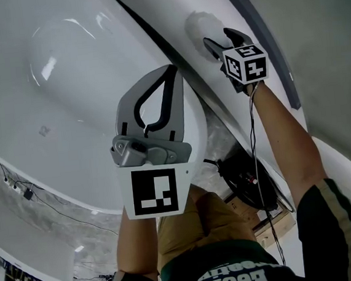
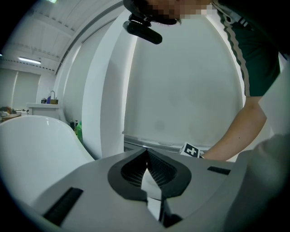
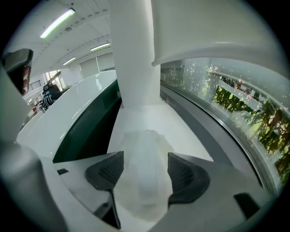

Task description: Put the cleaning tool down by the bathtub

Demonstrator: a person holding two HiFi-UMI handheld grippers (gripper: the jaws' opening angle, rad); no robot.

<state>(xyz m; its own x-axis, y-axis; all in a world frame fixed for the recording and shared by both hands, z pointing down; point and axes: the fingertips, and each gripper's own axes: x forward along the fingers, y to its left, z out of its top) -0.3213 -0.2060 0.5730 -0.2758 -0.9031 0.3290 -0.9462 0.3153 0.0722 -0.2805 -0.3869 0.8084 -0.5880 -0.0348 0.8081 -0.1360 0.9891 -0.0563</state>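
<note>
The right claw stands apart, with the white cleaning cloth lying between its pads on the white ledge beside the bathtub, while the left claw is closed together with nothing in it.

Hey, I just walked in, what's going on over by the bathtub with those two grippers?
A person is working beside a white bathtub with a hand-held gripper in each hand. The right gripper tilts down onto the white ledge next to the tub. Its fingers are apart, with a pale, soft cleaning tool lying between them on the ledge, so the tool looks set down rather than gripped. The left gripper is held near the tub, fingers together and empty.
</note>
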